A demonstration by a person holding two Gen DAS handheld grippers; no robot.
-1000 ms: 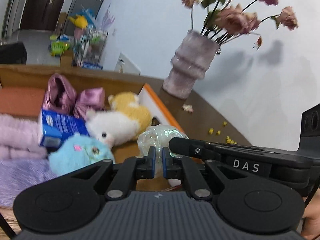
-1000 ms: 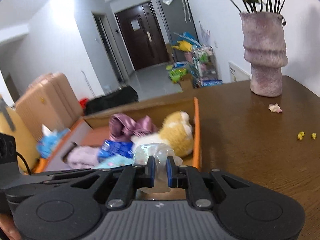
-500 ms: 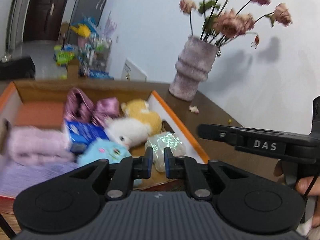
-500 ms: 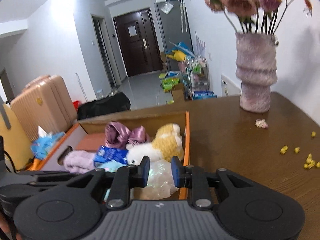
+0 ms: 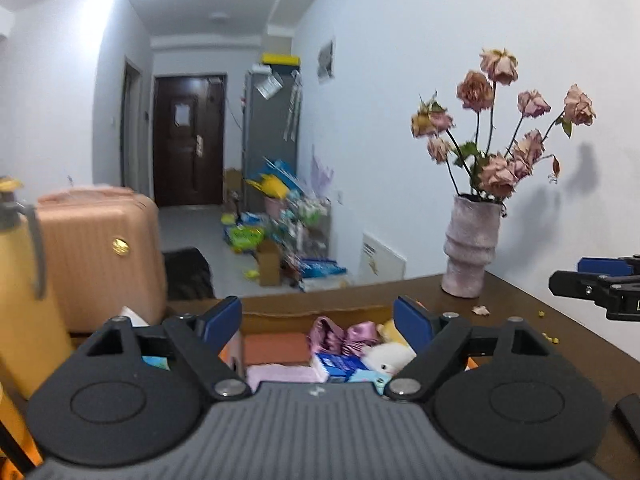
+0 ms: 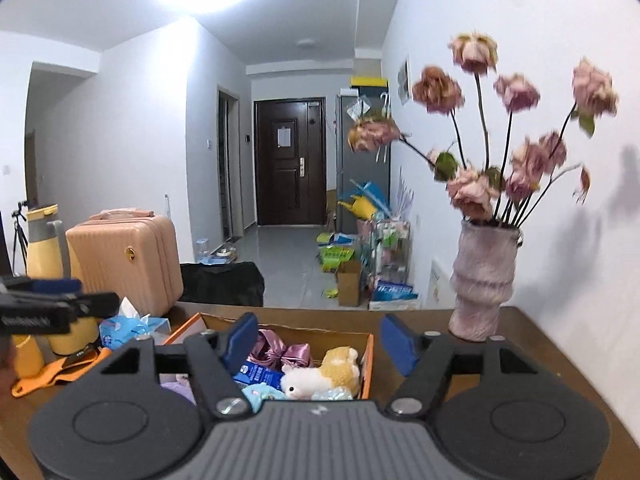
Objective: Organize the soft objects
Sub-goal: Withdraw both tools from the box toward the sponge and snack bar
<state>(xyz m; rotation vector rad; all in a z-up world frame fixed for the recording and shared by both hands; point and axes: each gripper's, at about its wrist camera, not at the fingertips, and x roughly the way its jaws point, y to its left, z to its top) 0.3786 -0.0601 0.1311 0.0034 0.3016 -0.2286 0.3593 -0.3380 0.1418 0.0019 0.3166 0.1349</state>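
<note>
Left tongs [image 5: 318, 322] and right tongs [image 6: 320, 338] just spread, released, empty, white-and-yellow plush [image 6: 320, 376] lying sideways in box [image 6: 368, 364].

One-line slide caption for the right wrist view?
Open right gripper above cardboard box of plush toys, vase beyond.

Home hallway, dark entry door [image 6: 289, 162], pink suitcase [image 6: 124, 262], vase of dried roses [image 5: 472, 246], wooden table [image 6: 540, 360]

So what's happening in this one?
A person with a gripper in each hand is sorting soft things into a cardboard box on the table. The left gripper and right gripper have both just been opening and hold nothing. The crinkly clear bag now lies in the box beside the white plush, the purple bow and the blue pack.
</note>
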